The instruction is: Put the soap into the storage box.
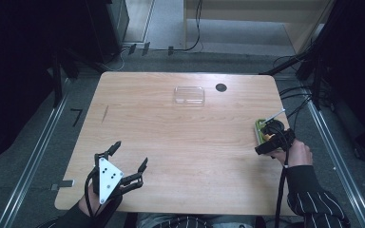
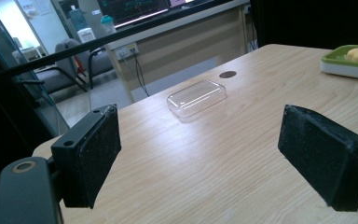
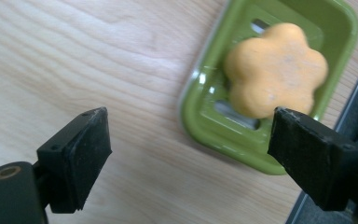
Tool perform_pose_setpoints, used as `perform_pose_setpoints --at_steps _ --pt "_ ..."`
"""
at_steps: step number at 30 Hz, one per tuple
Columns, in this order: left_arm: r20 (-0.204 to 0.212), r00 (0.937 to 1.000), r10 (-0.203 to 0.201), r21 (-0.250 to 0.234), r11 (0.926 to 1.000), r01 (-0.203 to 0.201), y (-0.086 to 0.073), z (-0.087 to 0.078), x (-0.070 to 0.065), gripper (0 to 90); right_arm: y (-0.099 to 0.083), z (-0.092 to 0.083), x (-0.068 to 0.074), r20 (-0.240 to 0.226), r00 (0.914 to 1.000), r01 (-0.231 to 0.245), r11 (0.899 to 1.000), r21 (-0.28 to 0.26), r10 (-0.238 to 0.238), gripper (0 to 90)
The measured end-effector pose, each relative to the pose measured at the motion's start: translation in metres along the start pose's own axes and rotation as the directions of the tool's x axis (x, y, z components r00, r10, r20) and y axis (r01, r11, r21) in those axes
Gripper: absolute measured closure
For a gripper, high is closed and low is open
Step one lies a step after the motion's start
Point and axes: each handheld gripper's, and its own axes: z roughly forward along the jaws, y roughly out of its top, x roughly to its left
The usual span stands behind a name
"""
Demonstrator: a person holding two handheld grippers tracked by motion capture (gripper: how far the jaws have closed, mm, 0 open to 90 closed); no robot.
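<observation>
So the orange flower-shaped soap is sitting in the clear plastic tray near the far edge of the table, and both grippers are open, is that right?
Not quite. The orange flower-shaped soap sits in the green dish at the table's right edge, as the right gripper view shows. The clear plastic tray near the far edge is empty. The left gripper and right gripper are indeed open.

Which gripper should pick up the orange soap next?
Right. The right gripper hovers open just above the green dish holding the soap at the table's right edge. The left gripper is open too, but at the near left corner, far from the dish.
</observation>
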Motion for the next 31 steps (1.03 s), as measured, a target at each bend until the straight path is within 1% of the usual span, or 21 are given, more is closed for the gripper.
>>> perform_pose_setpoints --at_steps 4,7,8,9,11,14,15,20,25,26,27,30,31 --pt "0.0 1.0 0.0 0.0 1.0 0.0 0.0 0.0 0.0 13.5 -0.001 -0.002 0.014 -0.013 0.9991 0.041 0.999 -0.001 -0.041 10.6" --pt "0.0 1.0 0.0 0.0 1.0 0.0 0.0 0.0 0.0 13.5 -0.002 -0.003 0.027 -0.031 0.9962 0.081 0.997 0.005 -0.081 9.9" --pt "0.0 1.0 0.001 0.0 1.0 -0.001 0.0 0.0 0.0 13.5 -0.003 -0.003 0.031 -0.035 0.9955 0.088 0.996 0.001 -0.088 9.9" --pt "0.0 1.0 0.001 0.001 1.0 -0.001 0.0 0.0 0.0 13.5 -0.004 -0.003 0.035 -0.042 0.9936 0.105 0.994 0.007 -0.105 9.7" --pt "0.0 1.0 0.0 0.0 1.0 0.0 0.0 0.0 0.0 13.5 -0.005 -0.002 0.043 -0.053 0.9913 0.121 0.993 0.004 -0.121 9.5" --pt "0.0 1.0 0.001 0.0 1.0 -0.001 0.0 0.0 0.0 13.5 -0.009 -0.002 0.054 -0.057 0.9865 0.154 0.988 0.009 -0.154 9.0" --pt "0.0 1.0 0.001 0.0 1.0 -0.001 0.0 0.0 0.0 13.5 -0.009 -0.001 0.056 -0.069 0.983 0.171 0.985 0.011 -0.17 8.6" --pt "0.0 1.0 0.0 0.0 1.0 0.0 0.0 0.0 0.0 13.5 -0.015 0.002 0.071 -0.084 0.9757 0.205 0.978 0.023 -0.202 6.9" --pt "-0.001 1.0 0.0 -0.001 1.0 0.0 0.0 0.0 0.0 13.5 -0.021 0.007 0.083 -0.105 0.9639 0.25 0.967 0.042 -0.245 6.4" --pt "0.001 1.0 0.0 -0.002 1.0 0.0 0.0 0.0 0.0 13.5 -0.022 0.008 0.085 -0.108 0.9631 0.252 0.967 0.043 -0.246 6.3" --pt "0.001 1.0 0.001 -0.002 1.0 -0.001 0.0 0.0 0.0 13.5 -0.024 0.009 0.088 -0.118 0.957 0.272 0.961 0.05 -0.265 6.3" --pt "0.0 1.0 0.0 -0.002 1.0 0.0 0.0 0.0 0.0 13.5 -0.026 0.01 0.092 -0.126 0.9525 0.286 0.957 0.054 -0.277 6.3" --pt "0.0 1.0 -0.001 -0.002 1.0 0.001 0.0 0.0 0.0 13.5 -0.027 0.01 0.092 -0.132 0.9484 0.297 0.953 0.053 -0.288 6.3"
